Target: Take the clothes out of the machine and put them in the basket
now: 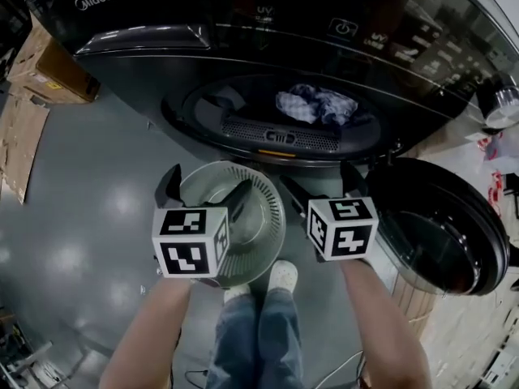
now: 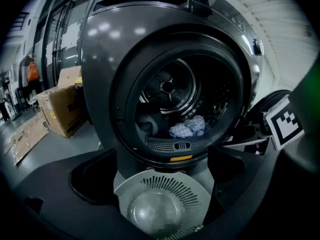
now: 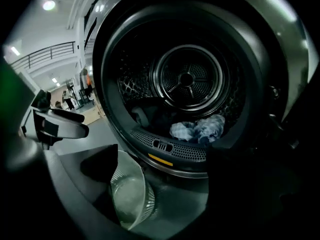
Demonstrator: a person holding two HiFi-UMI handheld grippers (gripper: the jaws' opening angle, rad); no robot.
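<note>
Grey floor underfoot, machine ahead, door swung out to my right. Both my left hand-held gripper and right hand-held gripper have jaws spread wide, nothing held. They are aimed at the drum, forearms side by side. Just below and between them sits the basket, empty. Straight ahead of the right one, ahead-right of the left, lie the clothes: a blue-white bundle, long axis crosswise behind the drum lip. Right is nearer; I judge it should reach in first.

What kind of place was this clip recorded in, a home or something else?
Likely a warehouse or industrial hall, not a home: cardboard boxes stacked beside the washing machine, a bare grey floor, and a railed upper walkway in the background.
</note>
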